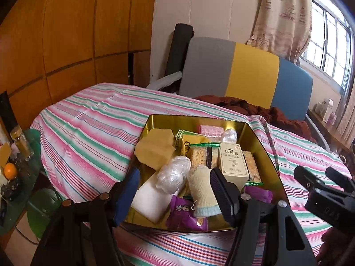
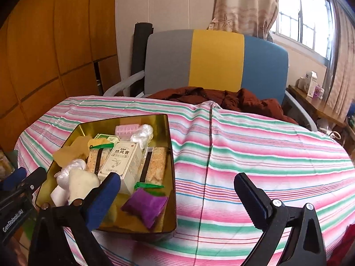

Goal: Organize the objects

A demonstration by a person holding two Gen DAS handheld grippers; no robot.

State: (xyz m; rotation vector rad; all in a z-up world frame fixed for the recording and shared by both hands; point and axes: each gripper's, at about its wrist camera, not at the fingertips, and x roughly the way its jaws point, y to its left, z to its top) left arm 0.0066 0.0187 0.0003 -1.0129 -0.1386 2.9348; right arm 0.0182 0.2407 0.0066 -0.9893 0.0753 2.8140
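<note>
A glossy gold tin (image 1: 261, 137) sat crammed with boxes and packets; both the left gripper (image 1: 175, 190) and right gripper (image 2: 177, 186) gaped empty.

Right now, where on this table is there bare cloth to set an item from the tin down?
The striped cloth right of the gold tin, running toward the brown jacket, is bare, under the open right tool. A strip behind the tin toward the chair is free too. The tin is crowded; the open left tool hovers over it.

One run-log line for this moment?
left gripper open over tin | right gripper open, empty | items inside tin
</note>
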